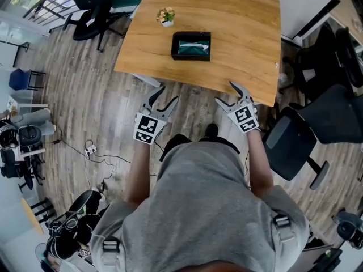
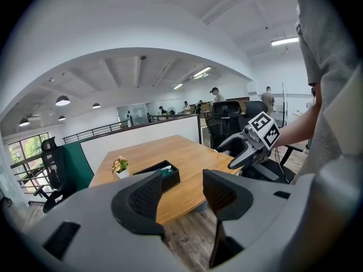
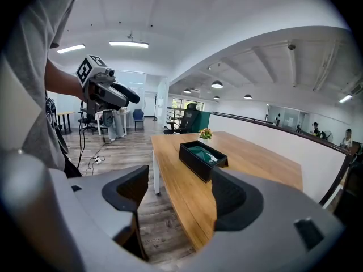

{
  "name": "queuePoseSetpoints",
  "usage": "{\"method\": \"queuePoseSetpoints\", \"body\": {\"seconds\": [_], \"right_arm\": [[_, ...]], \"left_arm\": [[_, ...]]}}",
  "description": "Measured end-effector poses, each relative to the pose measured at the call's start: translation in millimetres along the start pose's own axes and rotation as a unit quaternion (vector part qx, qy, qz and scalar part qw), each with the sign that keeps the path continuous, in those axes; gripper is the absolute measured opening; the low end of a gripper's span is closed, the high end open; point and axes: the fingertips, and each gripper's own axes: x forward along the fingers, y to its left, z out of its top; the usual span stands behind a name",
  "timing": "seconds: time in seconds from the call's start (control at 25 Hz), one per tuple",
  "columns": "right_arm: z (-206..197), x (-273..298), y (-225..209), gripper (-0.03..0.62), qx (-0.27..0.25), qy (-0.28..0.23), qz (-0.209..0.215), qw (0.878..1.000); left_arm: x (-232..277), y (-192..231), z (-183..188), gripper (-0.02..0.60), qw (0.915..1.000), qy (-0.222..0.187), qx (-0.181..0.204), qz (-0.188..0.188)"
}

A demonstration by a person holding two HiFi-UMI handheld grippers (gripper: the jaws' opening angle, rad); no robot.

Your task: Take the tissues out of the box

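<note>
A: Grey shirt (image 1: 198,208) up close; left gripper (image 1: 168,95) and right gripper (image 1: 226,92) hover short of the tabletop (image 1: 244,27), jaws spread, empty, ready to reach.
B: Tissue box (image 1: 191,54) sits well ahead, tissues (image 1: 193,48) inside.

No words, numbers or brand names can be read anywhere. The only printed marks are black-and-white square patterns without letters or digits. They sit on the left cube (image 1: 146,128) behind the left claw (image 1: 168,93) and on the right cube (image 1: 245,118) behind the right claw (image 1: 224,91), both just below centre in the head view.
</note>
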Motion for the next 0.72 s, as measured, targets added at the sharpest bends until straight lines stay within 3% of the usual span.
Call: {"method": "queuePoseSetpoints", "body": {"seconds": [0.28, 0.72], "right_arm": [[-13, -7, -10, 0.359, 0.009, 0.005, -0.001, 1.000], [-11, 5, -22, 0.357, 0.009, 0.024, -0.001, 1.000]], "left_arm": [[16, -8, 10, 0.241, 0.9999, -0.001, 0.009, -0.006], [36, -3, -4, 0.241, 0.9994, 0.008, -0.021, -0.027]]}}
